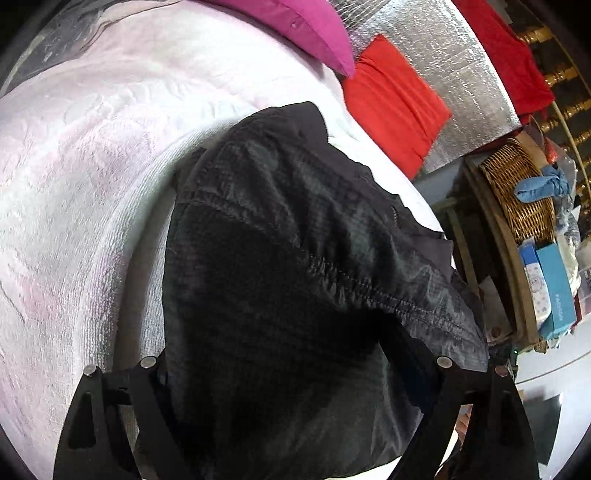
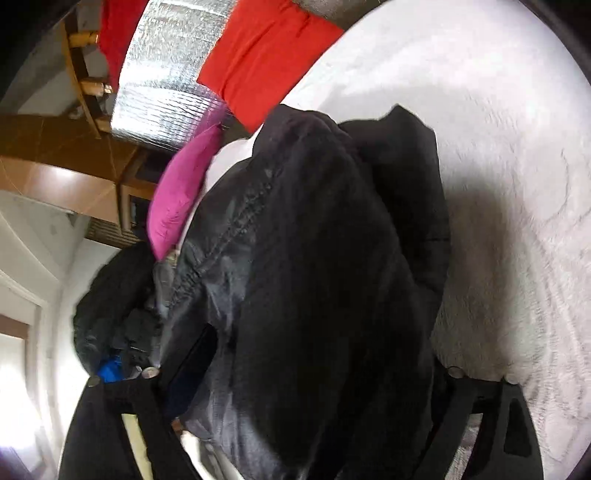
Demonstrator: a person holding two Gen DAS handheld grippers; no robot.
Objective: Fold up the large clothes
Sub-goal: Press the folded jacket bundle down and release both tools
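**Black jacket lifted over the bed**

The black jacket (image 1: 295,277) hangs up in the air, held above the white blanket (image 1: 74,184) on the bed. It fills the space between both sets of fingers. The left gripper (image 1: 295,369) has cloth bunched between its arms, but the tips are hidden, so I cannot tell if they pinch it. The right gripper (image 2: 299,373) is hidden by cloth too, so I cannot tell there either.

I think this is the lifting part, before the fold. Next, the jacket needs to be laid flat and smooth on the blanket, away from the red cloth (image 1: 391,103) and the pink cloth (image 1: 314,26), so one side can be folded over.
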